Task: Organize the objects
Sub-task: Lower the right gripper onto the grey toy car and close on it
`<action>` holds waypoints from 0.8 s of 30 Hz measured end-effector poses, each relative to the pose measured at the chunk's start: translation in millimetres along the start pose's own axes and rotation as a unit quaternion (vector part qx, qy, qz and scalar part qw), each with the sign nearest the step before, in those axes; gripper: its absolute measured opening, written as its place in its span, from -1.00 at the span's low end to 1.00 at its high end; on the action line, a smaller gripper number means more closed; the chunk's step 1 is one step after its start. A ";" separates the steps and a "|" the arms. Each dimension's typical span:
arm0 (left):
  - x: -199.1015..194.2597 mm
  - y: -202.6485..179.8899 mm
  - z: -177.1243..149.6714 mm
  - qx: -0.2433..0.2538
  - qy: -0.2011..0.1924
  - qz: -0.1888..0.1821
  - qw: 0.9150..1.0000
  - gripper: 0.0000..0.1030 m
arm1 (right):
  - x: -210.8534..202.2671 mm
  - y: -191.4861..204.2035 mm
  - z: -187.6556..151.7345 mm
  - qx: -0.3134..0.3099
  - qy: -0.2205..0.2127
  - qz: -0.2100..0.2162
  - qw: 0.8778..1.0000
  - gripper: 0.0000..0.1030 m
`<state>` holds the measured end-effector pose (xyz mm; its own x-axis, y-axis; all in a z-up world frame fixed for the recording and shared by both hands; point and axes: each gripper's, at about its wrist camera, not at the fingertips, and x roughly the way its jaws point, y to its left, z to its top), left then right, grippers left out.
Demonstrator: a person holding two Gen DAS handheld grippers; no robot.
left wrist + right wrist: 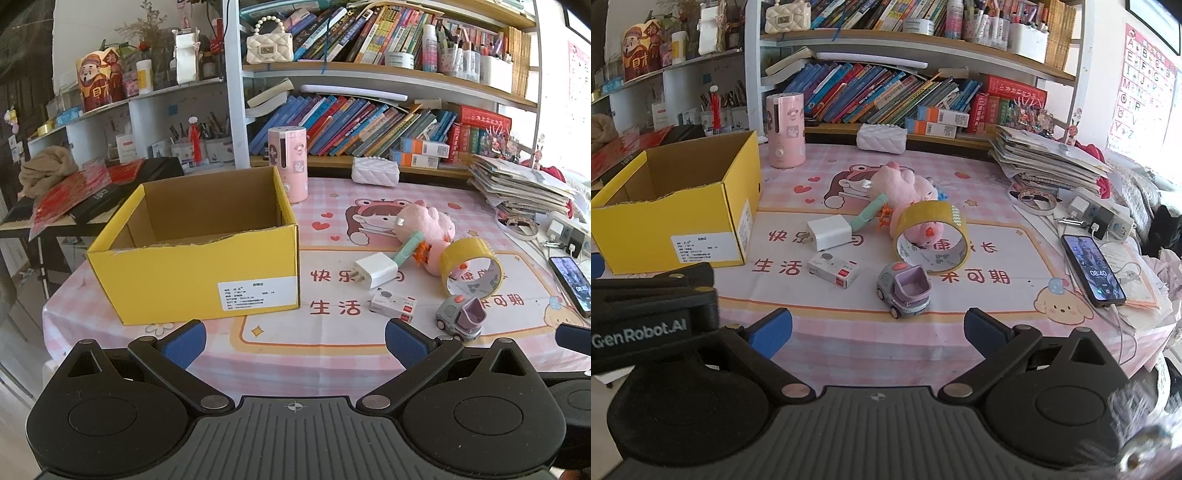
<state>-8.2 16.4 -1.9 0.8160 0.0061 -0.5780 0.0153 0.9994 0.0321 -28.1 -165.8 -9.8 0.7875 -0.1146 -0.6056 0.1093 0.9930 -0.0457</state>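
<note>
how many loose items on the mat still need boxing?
6, all right of the yellow box: white charger, green tool, pink plush, tape roll, small carton, toy truck. Box looks empty; its floor is partly hidden.

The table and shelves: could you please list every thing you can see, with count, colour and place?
cardboard box: one, yellow, open, table left
charger plug: one, white, centre
small carton: one, white with red, in front of the plug
toy truck: one, grey and purple, near edge
tape roll: one, yellow, on its edge, centre
plush toy: one, pink, behind the tape
green handle: one, mint, beside the plush
pink canister: one, upright, behind the box
phone: one, dark, screen lit, table right
paper stack: one, right rear
books: many, mixed colours, shelves
left gripper: fingers blue, open
right gripper: fingers blue, open
</note>
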 end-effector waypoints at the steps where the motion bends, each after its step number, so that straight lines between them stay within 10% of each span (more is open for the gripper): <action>1: 0.3 0.0 0.0 -0.002 0.000 0.000 1.000 1.00 | 0.4 -1.9 -0.3 0.003 0.000 -0.002 1.000 0.97; 20: 28.7 -29.0 8.1 -0.040 0.010 0.019 0.999 0.98 | 31.6 -51.2 4.2 0.007 0.015 -0.010 1.000 0.89; 24: 37.8 -32.6 11.9 -0.057 0.011 0.045 0.997 0.97 | 50.9 -61.3 14.2 0.001 0.027 0.040 0.999 0.47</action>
<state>29.0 -16.4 -15.0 0.7977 0.0953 -0.5955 -0.1237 0.9923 -0.0070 13.9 -233.0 -26.5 0.7602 -0.0328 -0.6488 0.0488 0.9988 0.0068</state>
